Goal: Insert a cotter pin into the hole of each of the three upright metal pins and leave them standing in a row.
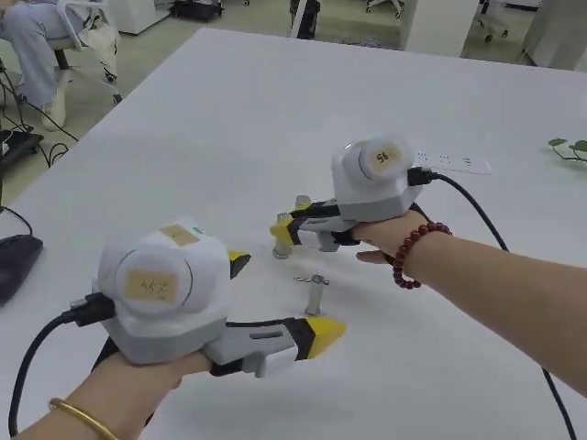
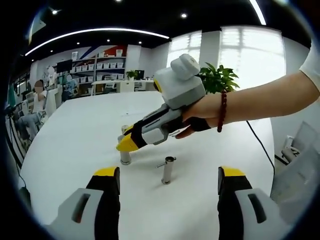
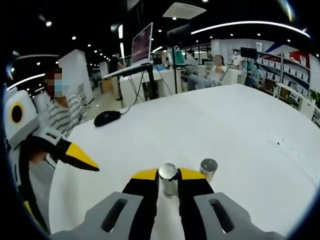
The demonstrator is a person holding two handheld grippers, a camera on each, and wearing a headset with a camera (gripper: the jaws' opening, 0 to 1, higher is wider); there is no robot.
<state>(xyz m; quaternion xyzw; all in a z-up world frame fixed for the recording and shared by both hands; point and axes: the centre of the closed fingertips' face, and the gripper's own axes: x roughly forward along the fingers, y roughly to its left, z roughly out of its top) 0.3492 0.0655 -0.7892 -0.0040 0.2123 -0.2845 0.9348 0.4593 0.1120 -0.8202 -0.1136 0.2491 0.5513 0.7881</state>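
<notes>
On the white table [image 1: 229,110], well from its edges, the right gripper [image 3: 168,174] jaws clamp one metal pin [image 3: 168,182], a second pin [image 3: 208,167] just beside; the left gripper [image 2: 169,172] jaws gape empty before a cottered pin [image 2: 168,175].

**Q:** Which markings can be read at this station?

**A:** One. The tan sticker [image 1: 382,156] on the housing of the right claw [image 1: 280,229] carries two handwritten characters. They appear to read "45", but the writing is loose.

**Q:** What about the left claw [image 1: 286,295]?

**A:** Its housing carries two labels. The face sticker [image 1: 151,285] shows faint strokes that cannot be read. The top sticker [image 1: 180,236] shows no legible mark.

**Q:** Is there anything on the shelf boxes [image 2: 102,66] in the left gripper view?

**A:** They are too small to read.
</notes>
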